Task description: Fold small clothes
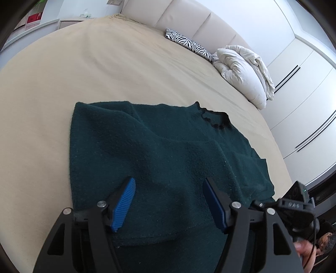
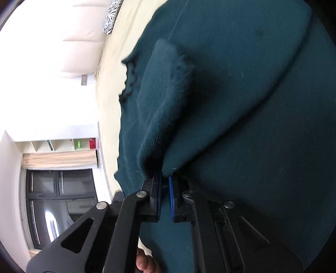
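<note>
A dark green knit sweater (image 1: 159,151) lies spread on the beige bed (image 1: 84,73), its collar (image 1: 214,118) toward the far right. My left gripper (image 1: 169,184) is open, hovering over the sweater's near part with nothing between its blue pads (image 1: 124,208). In the right wrist view the sweater (image 2: 241,94) fills the frame. My right gripper (image 2: 164,178) is shut on a fold of the sweater, a sleeve-like piece (image 2: 161,100) that rises from its tips. The right gripper's body (image 1: 294,205) shows at the sweater's right edge in the left wrist view.
A zebra-print cushion (image 1: 189,45) and a white bundled duvet (image 1: 245,71) lie at the head of the bed by the padded headboard (image 1: 184,19). White wardrobe doors (image 1: 304,94) stand to the right. A window (image 2: 61,201) and shelves (image 2: 63,145) are beyond the bed.
</note>
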The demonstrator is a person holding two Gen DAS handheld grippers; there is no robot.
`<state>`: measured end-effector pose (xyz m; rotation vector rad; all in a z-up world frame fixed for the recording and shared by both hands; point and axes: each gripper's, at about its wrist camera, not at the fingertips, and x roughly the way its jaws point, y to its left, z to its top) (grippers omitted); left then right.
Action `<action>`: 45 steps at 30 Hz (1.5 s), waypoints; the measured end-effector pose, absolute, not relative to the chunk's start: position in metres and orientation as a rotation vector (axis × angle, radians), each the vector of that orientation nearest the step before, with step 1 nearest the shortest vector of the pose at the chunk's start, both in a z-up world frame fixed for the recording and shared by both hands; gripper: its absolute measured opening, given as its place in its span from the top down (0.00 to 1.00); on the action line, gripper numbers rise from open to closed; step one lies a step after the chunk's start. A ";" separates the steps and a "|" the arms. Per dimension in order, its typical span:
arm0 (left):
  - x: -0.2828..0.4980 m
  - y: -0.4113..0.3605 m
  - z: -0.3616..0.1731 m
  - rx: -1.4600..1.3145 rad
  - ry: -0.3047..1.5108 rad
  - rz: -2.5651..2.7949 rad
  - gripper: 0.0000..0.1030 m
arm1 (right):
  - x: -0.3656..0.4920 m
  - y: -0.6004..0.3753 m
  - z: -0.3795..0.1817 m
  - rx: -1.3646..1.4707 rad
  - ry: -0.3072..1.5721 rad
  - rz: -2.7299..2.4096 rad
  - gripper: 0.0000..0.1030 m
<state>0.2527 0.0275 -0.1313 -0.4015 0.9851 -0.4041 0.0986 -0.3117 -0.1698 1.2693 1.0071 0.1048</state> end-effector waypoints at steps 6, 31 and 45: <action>0.255 0.029 -0.130 -0.402 0.990 -0.409 0.33 | 0.097 -0.306 -0.190 1.309 1.008 0.128 0.94; 0.247 0.027 -0.132 -0.305 0.987 -0.412 0.33 | 0.140 -0.361 -0.119 0.858 1.029 -0.011 0.81; 0.246 0.033 -0.132 -0.319 0.986 -0.417 0.33 | 0.103 -0.376 -0.108 0.766 0.997 -0.036 0.91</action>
